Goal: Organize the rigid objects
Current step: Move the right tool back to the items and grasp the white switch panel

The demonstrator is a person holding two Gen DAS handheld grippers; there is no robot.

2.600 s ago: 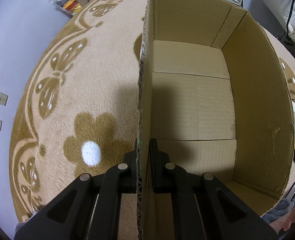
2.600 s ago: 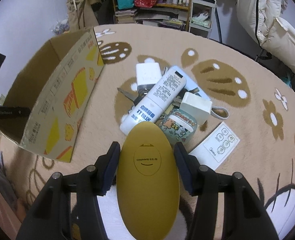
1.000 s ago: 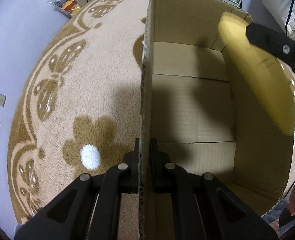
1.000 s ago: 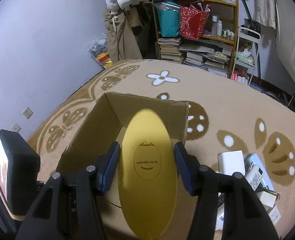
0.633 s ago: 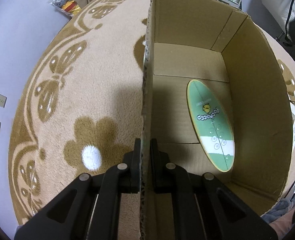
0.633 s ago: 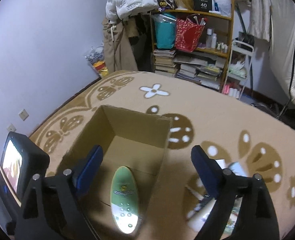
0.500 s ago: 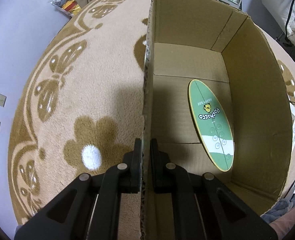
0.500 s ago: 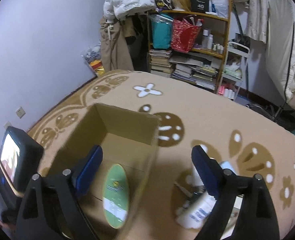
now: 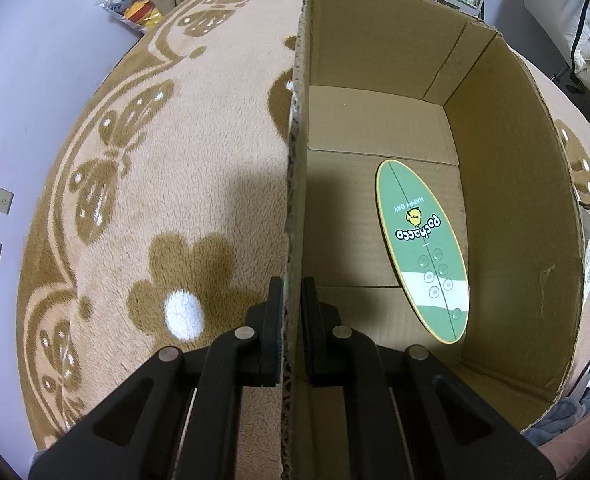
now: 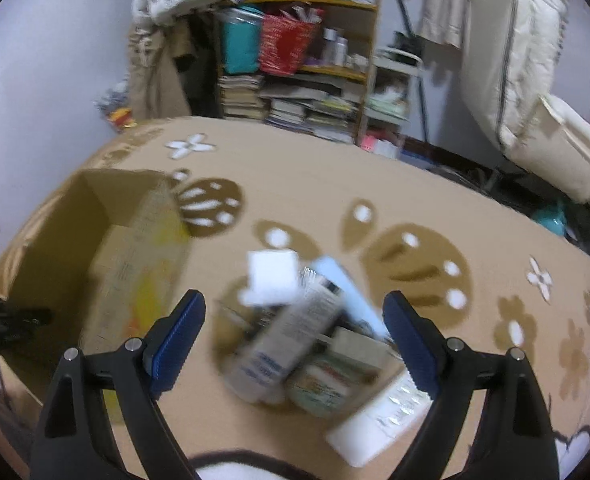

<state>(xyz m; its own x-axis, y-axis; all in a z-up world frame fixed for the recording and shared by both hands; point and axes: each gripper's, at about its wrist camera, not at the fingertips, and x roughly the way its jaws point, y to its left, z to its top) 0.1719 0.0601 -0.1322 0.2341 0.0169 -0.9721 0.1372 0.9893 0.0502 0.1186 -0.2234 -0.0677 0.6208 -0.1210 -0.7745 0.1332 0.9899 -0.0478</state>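
Observation:
My left gripper (image 9: 291, 300) is shut on the left wall of an open cardboard box (image 9: 295, 184). A green oval case (image 9: 423, 248) with a yellow rim lies face up on the box floor, towards the right wall. My right gripper (image 10: 291, 332) hangs open and holds nothing, above a blurred pile on the carpet: a white tube (image 10: 291, 344), a white block (image 10: 273, 276), a round tin (image 10: 323, 386) and a flat white card (image 10: 379, 420). The same box (image 10: 107, 256) stands to the left of that pile.
The box and pile rest on a beige carpet (image 9: 143, 184) with brown flowers and butterflies. A purple wall with sockets (image 9: 3, 200) runs along the left. A crowded bookshelf (image 10: 295, 80) and hanging clothes stand at the back; white bedding (image 10: 551, 144) is at the right.
The right gripper carried the oval case over the box, opened and dropped it in, green face up. It has since swung right, over the pile. The left gripper has kept its hold.

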